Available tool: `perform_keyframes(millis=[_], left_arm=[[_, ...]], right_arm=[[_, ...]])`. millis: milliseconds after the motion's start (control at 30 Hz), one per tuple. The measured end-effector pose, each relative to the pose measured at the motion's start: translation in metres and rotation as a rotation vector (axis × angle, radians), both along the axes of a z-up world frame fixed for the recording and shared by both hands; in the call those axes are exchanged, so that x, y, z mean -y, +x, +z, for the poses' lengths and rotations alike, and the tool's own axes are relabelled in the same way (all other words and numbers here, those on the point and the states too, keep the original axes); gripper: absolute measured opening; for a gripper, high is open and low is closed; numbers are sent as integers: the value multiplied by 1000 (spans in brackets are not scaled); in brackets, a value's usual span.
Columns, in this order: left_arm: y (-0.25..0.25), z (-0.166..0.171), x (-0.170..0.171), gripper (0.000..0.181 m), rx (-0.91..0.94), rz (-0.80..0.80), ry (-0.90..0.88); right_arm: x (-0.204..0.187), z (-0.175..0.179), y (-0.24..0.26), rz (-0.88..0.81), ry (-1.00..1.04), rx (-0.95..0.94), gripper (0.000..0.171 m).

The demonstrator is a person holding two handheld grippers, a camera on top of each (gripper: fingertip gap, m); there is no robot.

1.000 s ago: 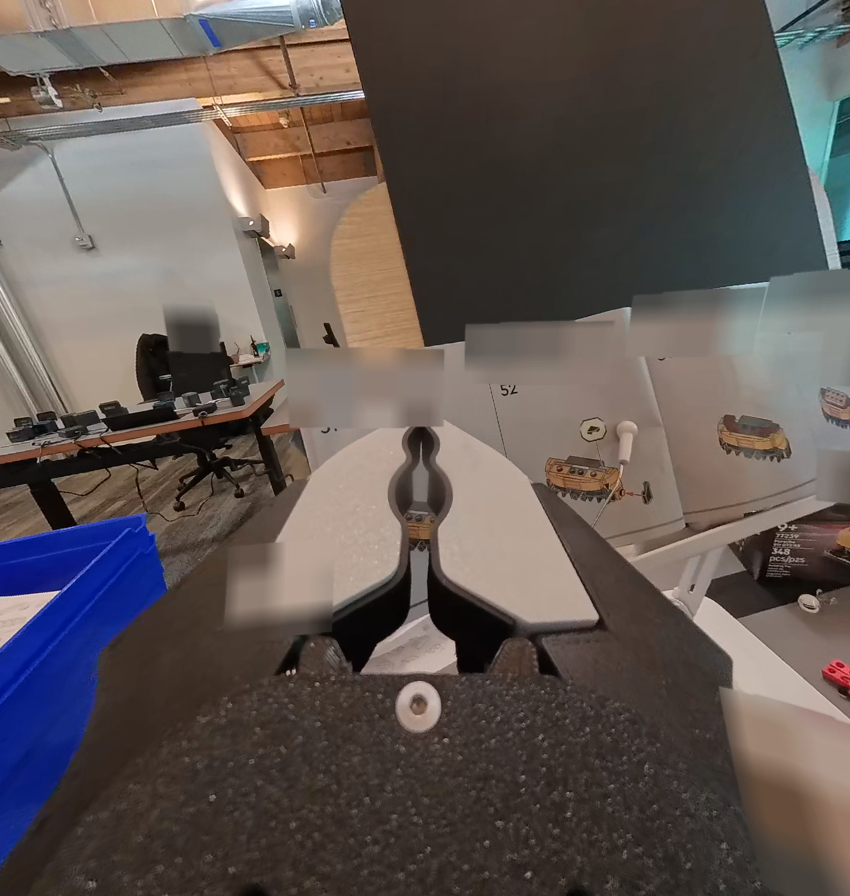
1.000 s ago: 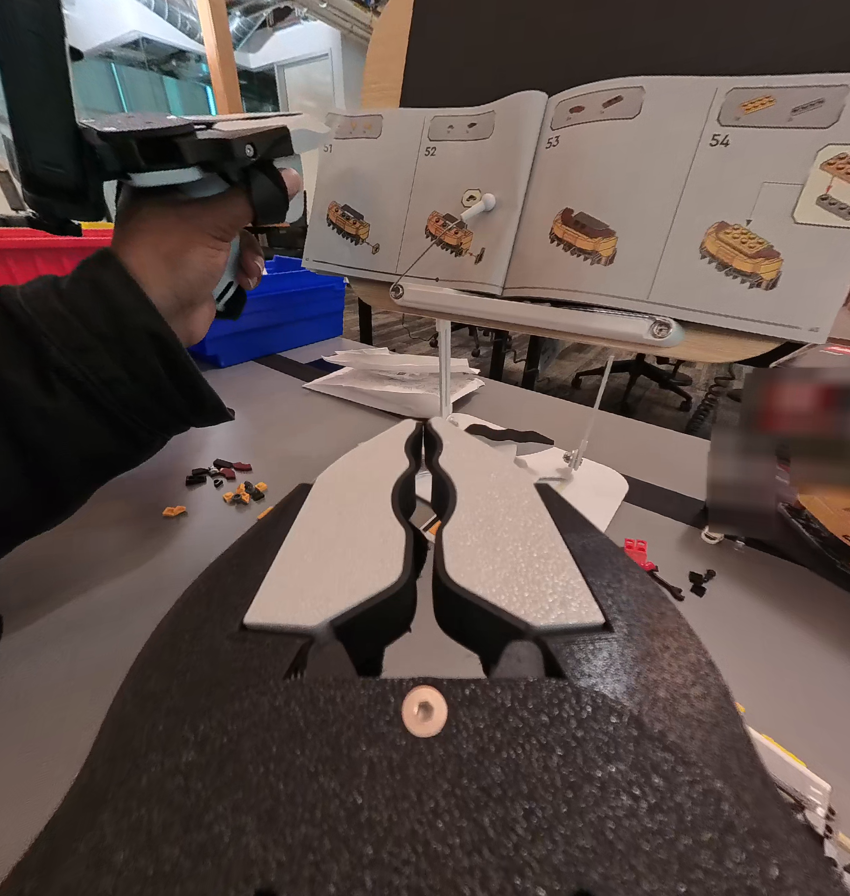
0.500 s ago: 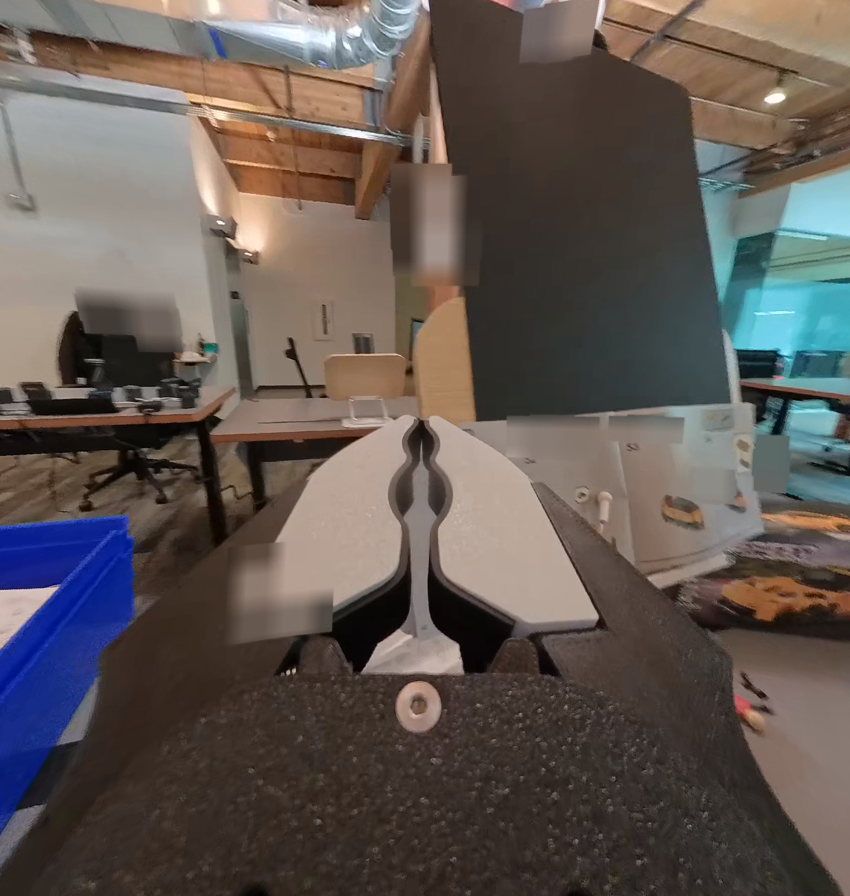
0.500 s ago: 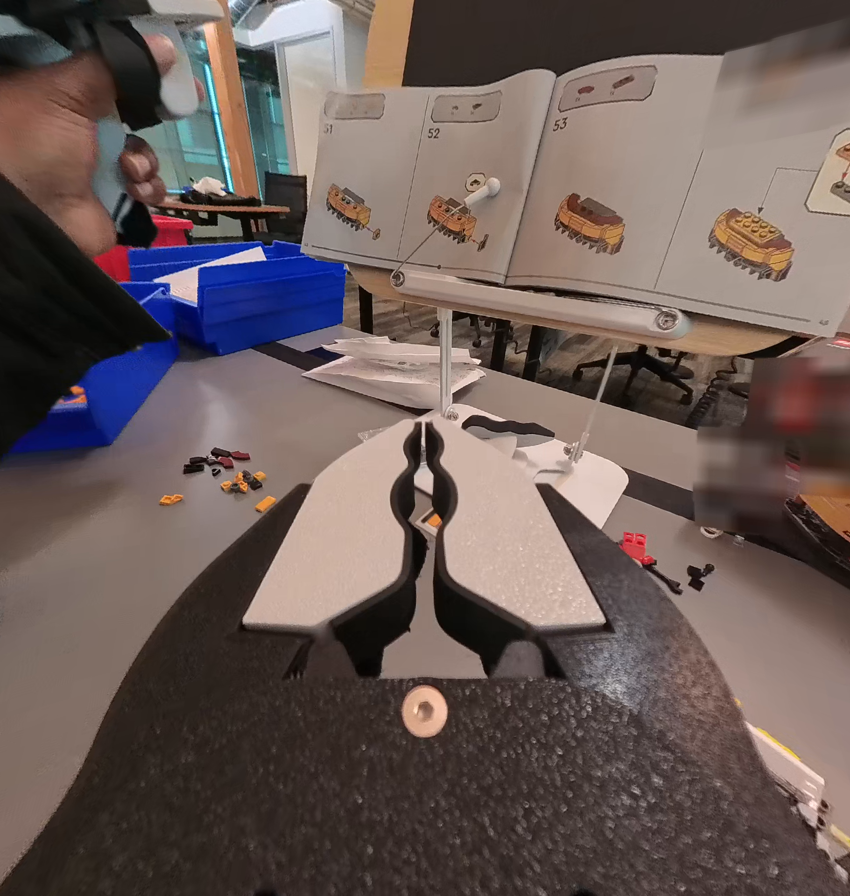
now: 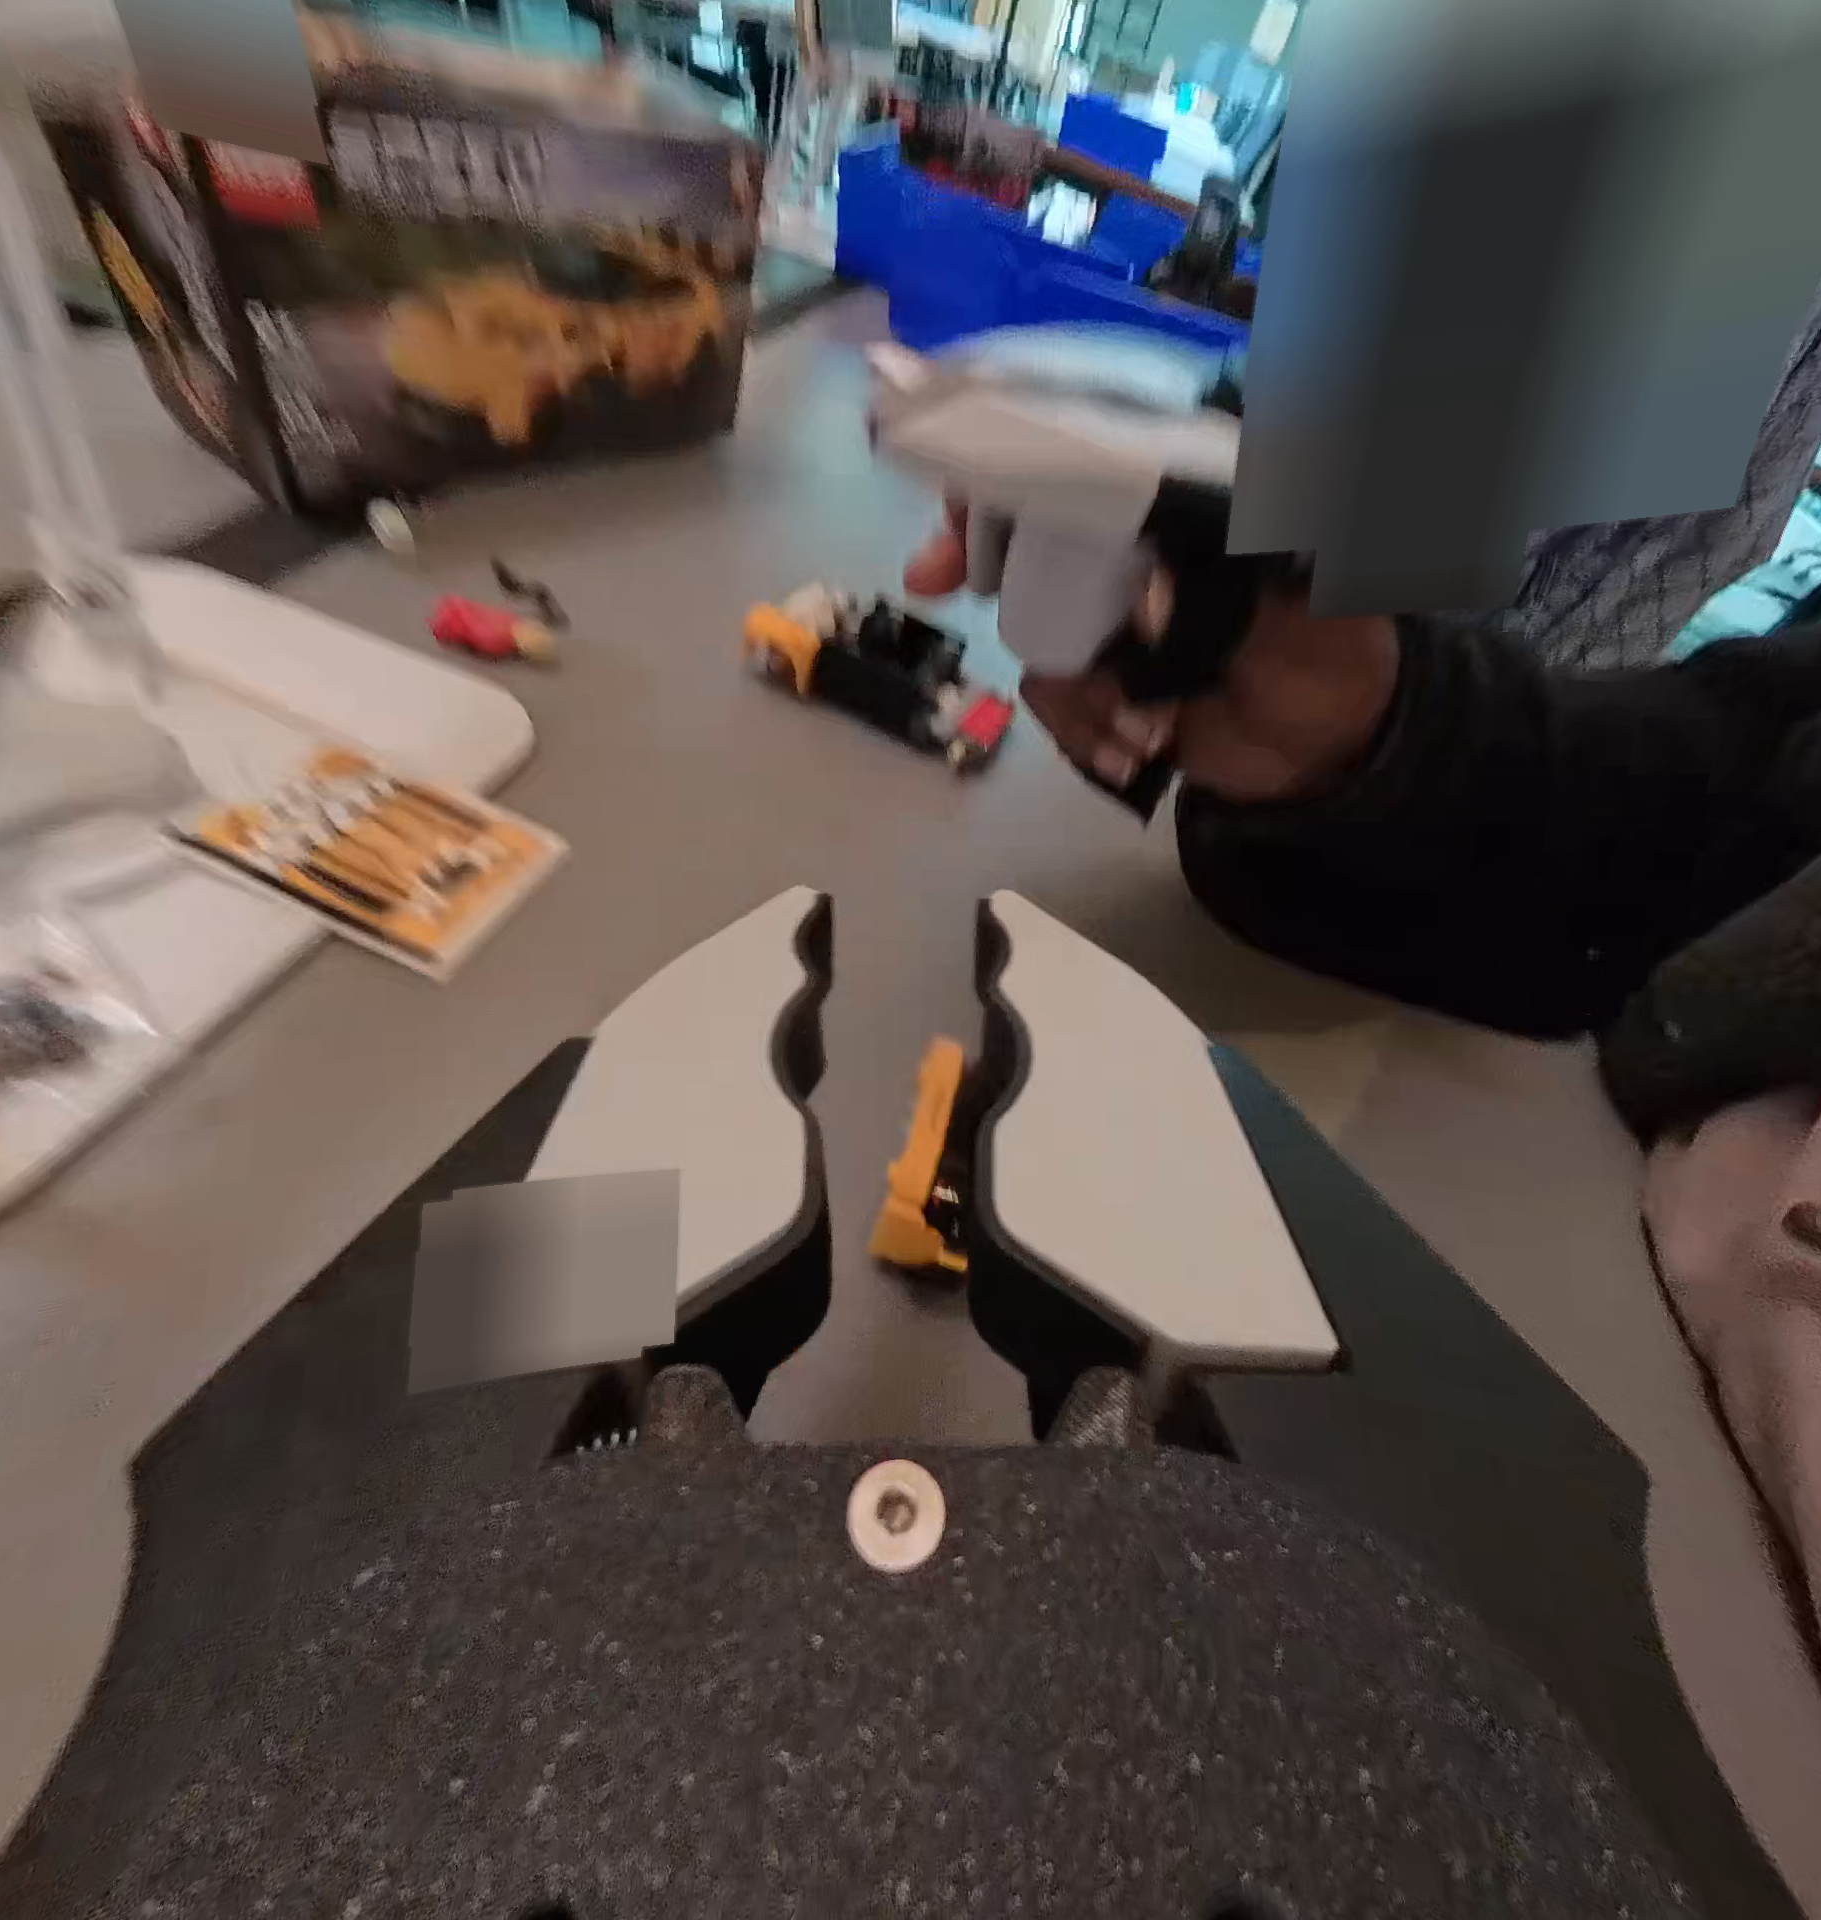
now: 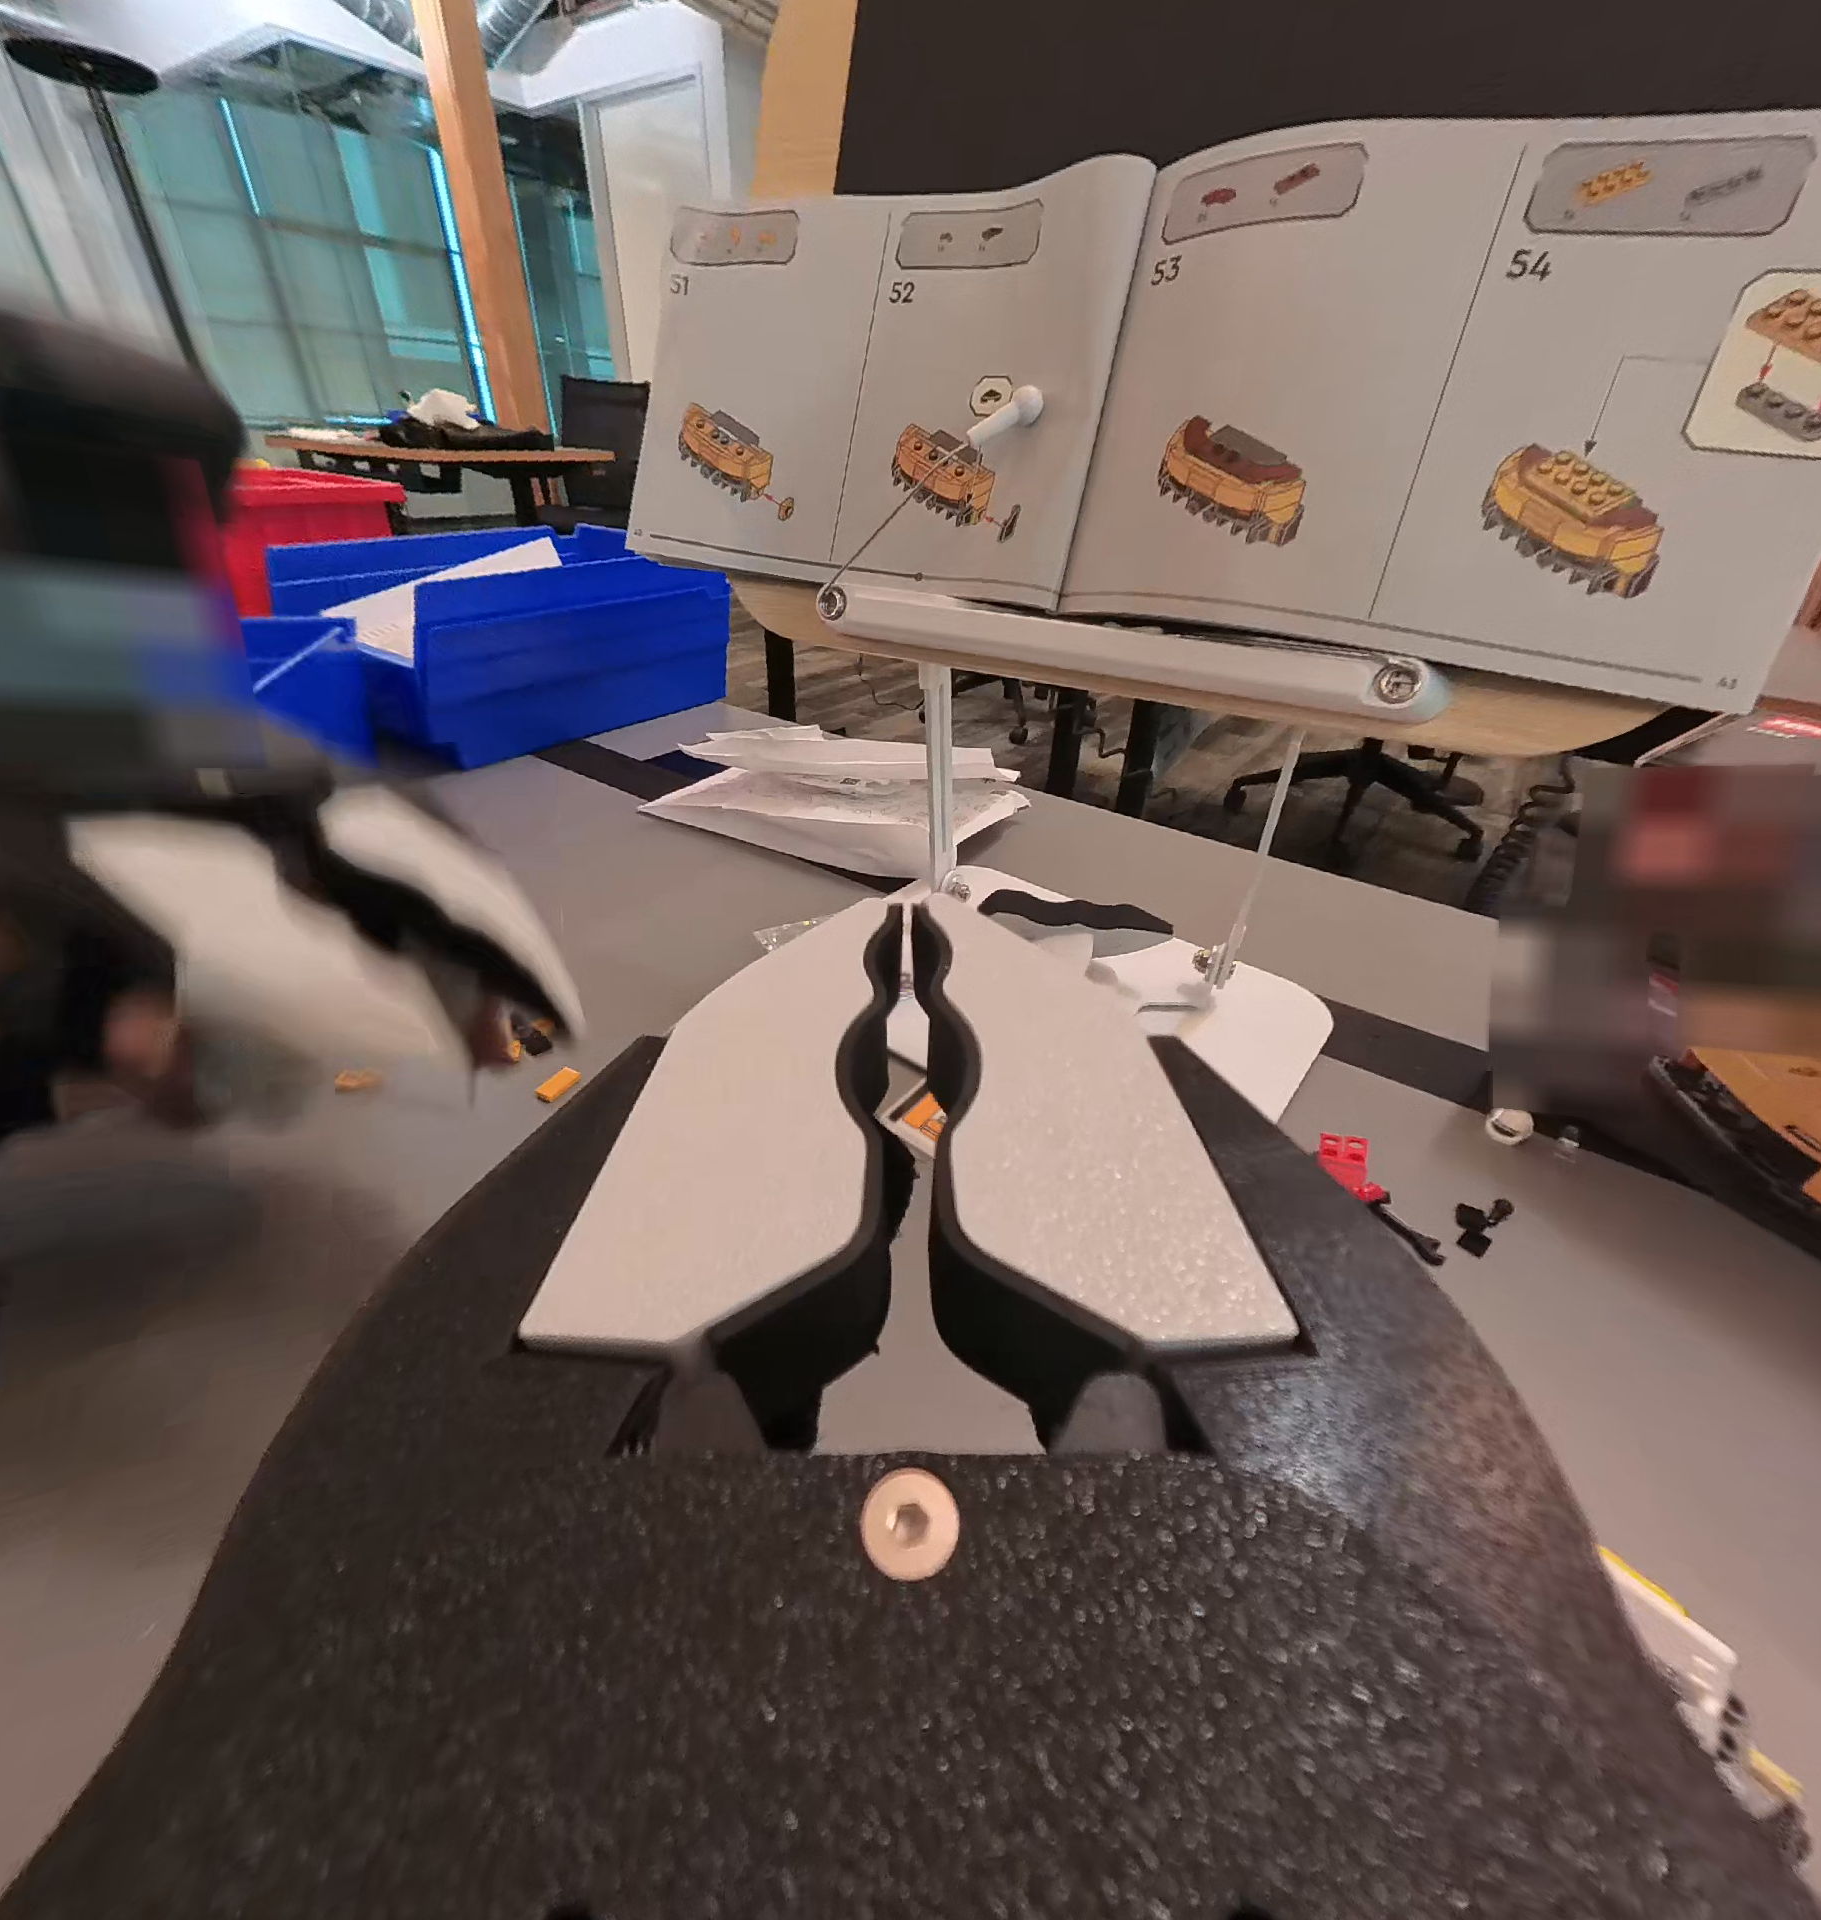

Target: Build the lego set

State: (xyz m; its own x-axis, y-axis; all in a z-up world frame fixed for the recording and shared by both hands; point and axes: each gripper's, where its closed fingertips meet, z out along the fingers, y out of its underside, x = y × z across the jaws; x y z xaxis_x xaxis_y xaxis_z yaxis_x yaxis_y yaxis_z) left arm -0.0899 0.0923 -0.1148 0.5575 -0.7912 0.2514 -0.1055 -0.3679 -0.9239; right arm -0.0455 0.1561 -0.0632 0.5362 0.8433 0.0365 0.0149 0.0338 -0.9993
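My left gripper (image 5: 904, 906) is open and tilted down over the grey table (image 5: 677, 1018). A yellow lego piece (image 5: 921, 1153) lies between its fingers, close to the right finger. A partly built black, yellow and red model (image 5: 875, 675) sits farther ahead. My right gripper (image 6: 906, 914) is shut and empty, low over the table and facing the open instruction booklet (image 6: 1249, 395) on its stand. In the left wrist view it shows held by a hand (image 5: 1051, 488). In the right wrist view the left gripper (image 6: 366, 935) is a blur at the left.
A lego box (image 5: 470, 312) stands at the back. A sticker sheet (image 5: 376, 842) lies by the white stand base (image 5: 314, 675). Small orange pieces (image 6: 558, 1084), a red piece (image 6: 1347, 1153) and black pieces (image 6: 1477, 1216) lie loose. Blue bins (image 6: 501, 623) and papers (image 6: 844, 790) are at the left. Some 9 cm of space lies between my two pairs of fingers. Left tips and right tips are each some 25 cm from the white stand base (image 5: 314, 675).
My left gripper has swung from pointing up at the booklet down to the table and has opened over the yellow piece. The right gripper has barely moved and stays shut.
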Motion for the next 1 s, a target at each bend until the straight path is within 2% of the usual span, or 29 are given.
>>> perform_keyframes(millis=[100, 200, 300, 500, 567, 633, 700, 767, 833, 933, 1000], left_arm=[[11, -37, 9, 41, -83, -35, -46], [15, -40, 16, 48, -134, -90, -30], [10, -51, 27, 53, -195, -149, -60], [13, -75, 36, 50, -396, -200, -53], [14, -85, 34, 44, -505, -184, -31], [13, -93, 28, 30, -598, -152, 4], [12, -92, 24, 28, -629, -129, 33], [12, -79, 19, 28, -559, -98, 68], [14, -54, 16, 29, -362, -81, 93], [14, -15, 19, 28, -99, -95, 206], [15, 1, 21, 28, 23, -102, 220]], right_arm=[[0, -1, 0, -5, 7, 10, 1], [-1, -4, -1, 8, 17, 37, 1], [7, -20, -9, 128, 24, 172, 1], [37, -72, -10, 402, 29, 481, 7], [40, -81, -10, 421, 21, 520, 9], [44, -84, -11, 447, 10, 526, 10], [47, -87, -10, 470, -5, 533, 11], [51, -87, -10, 508, -29, 517, 20], [58, -76, -12, 556, -64, 435, 32], [67, -44, -13, 624, -106, 235, 34], [80, -28, -11, 708, -116, 146, 44]])
